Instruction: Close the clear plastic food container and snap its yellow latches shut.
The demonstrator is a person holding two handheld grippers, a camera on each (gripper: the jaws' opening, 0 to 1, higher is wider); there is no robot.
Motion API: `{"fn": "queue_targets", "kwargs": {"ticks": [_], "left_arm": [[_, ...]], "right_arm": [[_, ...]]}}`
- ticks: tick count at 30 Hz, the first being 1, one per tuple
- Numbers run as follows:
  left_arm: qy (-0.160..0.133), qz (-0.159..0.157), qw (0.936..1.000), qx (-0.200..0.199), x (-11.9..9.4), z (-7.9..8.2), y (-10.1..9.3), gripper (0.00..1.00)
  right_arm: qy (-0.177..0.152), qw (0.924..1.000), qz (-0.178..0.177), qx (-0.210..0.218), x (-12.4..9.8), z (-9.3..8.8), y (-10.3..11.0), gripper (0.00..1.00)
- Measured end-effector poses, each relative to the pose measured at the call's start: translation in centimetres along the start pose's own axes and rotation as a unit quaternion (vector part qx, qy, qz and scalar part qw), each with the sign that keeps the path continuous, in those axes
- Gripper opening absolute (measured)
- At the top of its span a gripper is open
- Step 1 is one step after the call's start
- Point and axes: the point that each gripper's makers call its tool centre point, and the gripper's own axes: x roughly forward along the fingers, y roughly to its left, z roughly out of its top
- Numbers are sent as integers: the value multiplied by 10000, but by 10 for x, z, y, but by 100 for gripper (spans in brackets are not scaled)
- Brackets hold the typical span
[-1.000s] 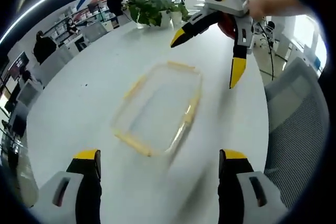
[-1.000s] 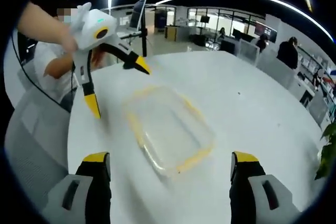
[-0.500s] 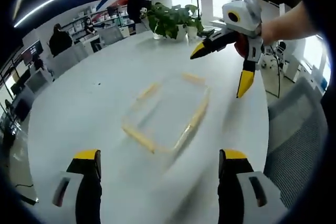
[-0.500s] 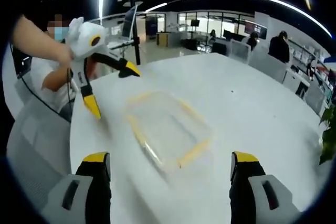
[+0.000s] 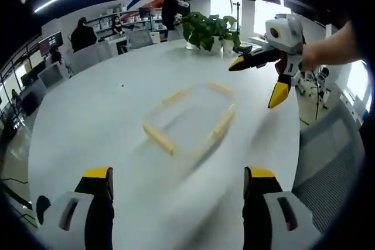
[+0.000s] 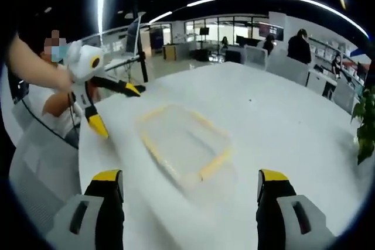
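two grippers are in your hands, and both have their jaws wide apart with nothing between them. in the left gripper view your left gripper [image 5: 179,182] rises from the bottom edge, its two yellow-tipped jaws far from each other above the white table [image 5: 88,121]. the clear plastic food container [image 5: 188,118] lies flat on this table, ahead of the jaws and apart from them, near the middle of the table. it looks blurred, so you cannot tell if the lid is fully seated. its yellow latches [image 5: 158,137] show along the sides as yellow strips. the right gripper [image 5: 261,77] comes in from the right, held by your hand [image 5: 310,57], above the table beyond the container and not touching it, jaws spread. behind it stands a green plant [image 5: 208,27] at the far edge of the table. a grey chair [image 5: 331,156] is beside the table on the right.

in the right gripper view your right gripper [image 6: 190,185] is open the same way, and the container [image 6: 184,144] lies on the table [image 6: 281,121] in front of it. the left gripper [image 6: 117,106] hangs at the left, jaws apart, clear of the container.
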Motion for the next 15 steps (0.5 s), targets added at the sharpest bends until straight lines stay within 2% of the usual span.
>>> {"fn": "queue_targets", "kwargs": {"ticks": [5,12,15], "left_arm": [[-31,63,9999,-107,-4,-5,2,93],[-213,306,9989,-293,-13,-10,8,93],[-169,384,9983,-394,-15,-15,11,92]], "right_arm": [[-98,9999,-112,66,-5,1,-1,96],[-263,9991,-252,201,-11,3,-2,95],[-266,9990,-302,180,-12,0,-2,95]]}}
